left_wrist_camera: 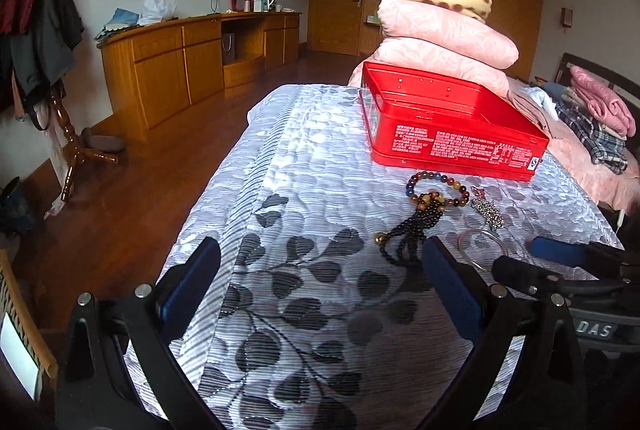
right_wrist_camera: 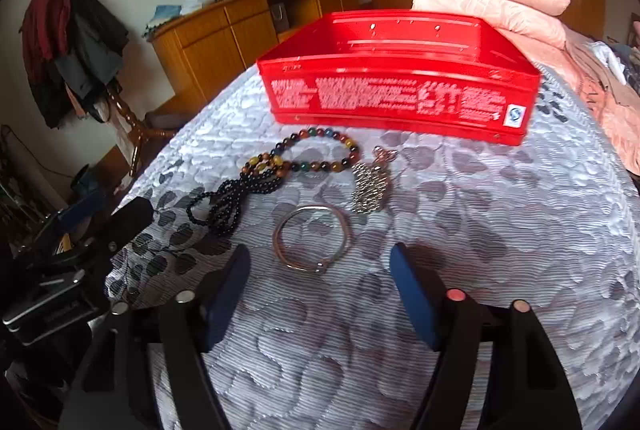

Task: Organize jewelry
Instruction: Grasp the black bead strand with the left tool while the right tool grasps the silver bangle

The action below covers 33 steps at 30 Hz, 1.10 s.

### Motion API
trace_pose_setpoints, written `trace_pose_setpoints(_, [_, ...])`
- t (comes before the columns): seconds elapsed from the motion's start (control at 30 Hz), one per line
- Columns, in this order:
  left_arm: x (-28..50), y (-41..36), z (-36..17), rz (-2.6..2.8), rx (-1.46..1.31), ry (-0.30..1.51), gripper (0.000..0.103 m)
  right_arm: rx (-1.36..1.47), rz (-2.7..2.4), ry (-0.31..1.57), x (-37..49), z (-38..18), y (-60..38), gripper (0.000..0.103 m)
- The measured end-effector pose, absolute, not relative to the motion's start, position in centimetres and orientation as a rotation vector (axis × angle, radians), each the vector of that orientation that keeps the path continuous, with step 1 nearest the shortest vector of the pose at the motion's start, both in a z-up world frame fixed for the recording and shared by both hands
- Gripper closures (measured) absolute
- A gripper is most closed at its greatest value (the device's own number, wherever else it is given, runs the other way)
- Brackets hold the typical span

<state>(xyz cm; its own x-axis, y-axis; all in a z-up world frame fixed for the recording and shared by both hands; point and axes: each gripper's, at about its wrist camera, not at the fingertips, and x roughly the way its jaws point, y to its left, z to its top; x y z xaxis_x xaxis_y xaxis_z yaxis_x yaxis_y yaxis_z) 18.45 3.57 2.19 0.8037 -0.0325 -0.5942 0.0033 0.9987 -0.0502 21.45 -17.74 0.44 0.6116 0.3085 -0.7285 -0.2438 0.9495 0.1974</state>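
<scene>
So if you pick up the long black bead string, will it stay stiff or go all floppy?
Probably floppy: the black bead string lies in loose tangled loops on the bedspread. Its small round beads look smooth, so it may slip or dangle unevenly.

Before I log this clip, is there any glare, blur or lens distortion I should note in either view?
Left wrist view: strong fisheye bending with dark corners, and sheen on the bedspread near the red box. Right wrist view: the box bows outward, its white print is slightly soft, and the silver bangle stays sharp; the open right tongs cast a soft shadow.
</scene>
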Motion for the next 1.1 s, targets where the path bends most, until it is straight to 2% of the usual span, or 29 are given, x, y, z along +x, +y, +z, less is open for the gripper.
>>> trace_pose_setpoints(0.4, [19.0, 4.6, 1.8, -0.067, -0.095, 0.656, 0.006, -0.012, 0.265, 0.874, 22.6, 0.0, -15.3, 0.037])
trace_pose_setpoints(0.53, [19.1, 4.9, 1.6, -0.075, -0.117, 0.662, 0.005, -0.037, 0.242, 0.873, 22.9, -0.1, -15.0, 0.043])
trace_pose_setpoints(0.63, [19.2, 4.9, 1.6, -0.080, -0.119, 0.668, 0.005, -0.038, 0.234, 0.864, 23.0, -0.1, -15.0, 0.057])
trace_pose_setpoints(1.1, [20.2, 2.7, 1.6, -0.106, -0.060, 0.696, 0.005, 0.038, 0.195, 0.846, 21.6, 0.4, -18.6, 0.057])
